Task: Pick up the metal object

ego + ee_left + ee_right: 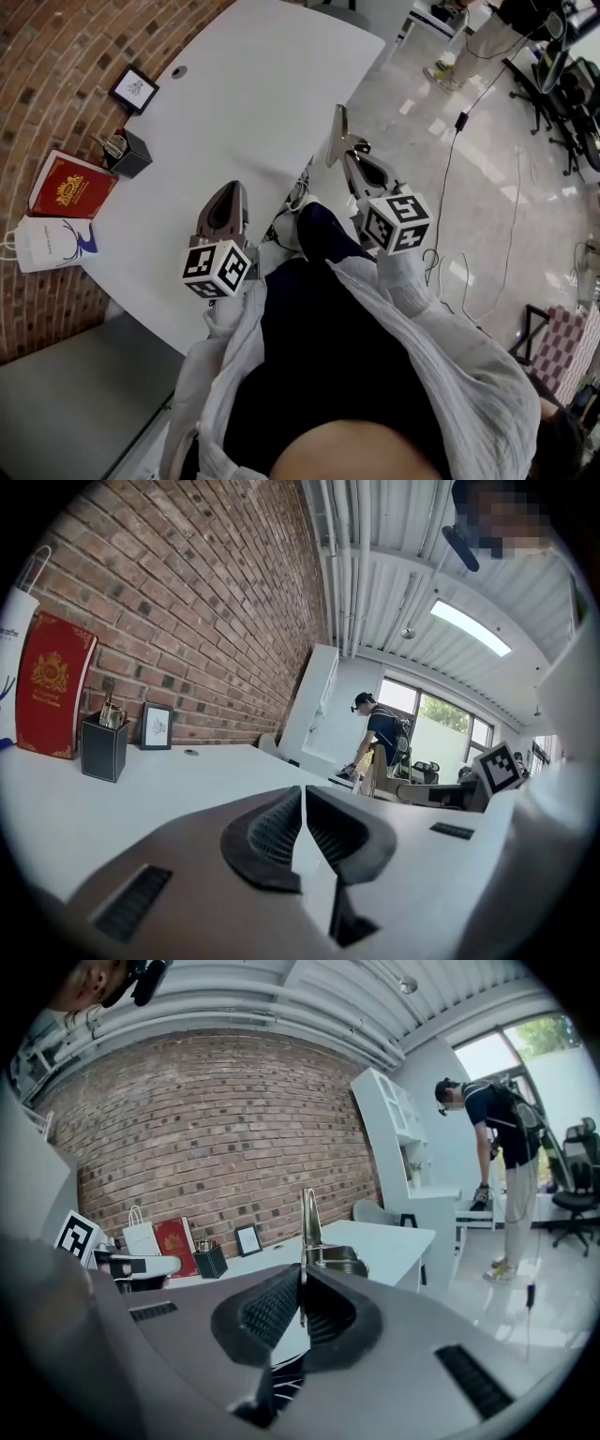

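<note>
The right gripper's [302, 1302] jaws pinch the metal object [307, 1218], upright between them. The left gripper's [303, 827] jaws sit together; it hangs over the worktop [141, 789].

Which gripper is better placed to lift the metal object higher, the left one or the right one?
Right. The right gripper is shut on the metal object, so it probably only needs to rise. The left gripper is shut and empty, over the table.

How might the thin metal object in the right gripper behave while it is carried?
Probably stiff: the metal object rises straight from the right gripper. Being shiny, thin and pinched near one end, it may slip or pivot.
</note>
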The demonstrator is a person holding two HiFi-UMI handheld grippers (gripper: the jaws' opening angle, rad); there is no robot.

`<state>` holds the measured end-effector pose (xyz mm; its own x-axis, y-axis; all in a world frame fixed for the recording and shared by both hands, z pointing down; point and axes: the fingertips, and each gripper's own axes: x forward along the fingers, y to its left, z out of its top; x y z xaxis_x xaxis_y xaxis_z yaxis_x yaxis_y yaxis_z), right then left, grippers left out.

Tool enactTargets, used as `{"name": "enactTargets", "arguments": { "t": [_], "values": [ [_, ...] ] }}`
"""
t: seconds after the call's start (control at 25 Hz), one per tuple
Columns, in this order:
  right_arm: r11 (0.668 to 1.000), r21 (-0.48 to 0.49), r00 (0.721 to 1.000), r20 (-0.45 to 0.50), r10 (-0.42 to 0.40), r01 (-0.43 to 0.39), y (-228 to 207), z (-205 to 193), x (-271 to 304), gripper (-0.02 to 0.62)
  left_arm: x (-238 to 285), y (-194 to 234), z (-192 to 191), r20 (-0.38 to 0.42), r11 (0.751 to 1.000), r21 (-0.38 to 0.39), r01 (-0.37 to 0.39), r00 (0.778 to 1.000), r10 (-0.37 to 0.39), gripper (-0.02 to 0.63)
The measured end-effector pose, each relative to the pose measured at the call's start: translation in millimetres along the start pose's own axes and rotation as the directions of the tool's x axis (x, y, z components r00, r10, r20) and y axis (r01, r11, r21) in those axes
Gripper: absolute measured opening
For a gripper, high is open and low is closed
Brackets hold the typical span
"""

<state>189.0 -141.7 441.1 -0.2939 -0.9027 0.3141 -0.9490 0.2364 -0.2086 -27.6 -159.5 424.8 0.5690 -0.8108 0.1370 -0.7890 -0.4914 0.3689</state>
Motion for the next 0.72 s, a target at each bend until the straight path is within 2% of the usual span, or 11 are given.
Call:
{"name": "enactTargets", "arguments": {
  "t": [0.72],
  "values": [
    [0.999, 0.002, 0.999, -0.023, 0.049, -0.049, 11.6, -4.1, 1.7, 0.011, 2.2, -7.4, -5.0, -0.009, 1.000, -0.004, 0.020, 1.000, -0.020, 0.028]
  ]
}}
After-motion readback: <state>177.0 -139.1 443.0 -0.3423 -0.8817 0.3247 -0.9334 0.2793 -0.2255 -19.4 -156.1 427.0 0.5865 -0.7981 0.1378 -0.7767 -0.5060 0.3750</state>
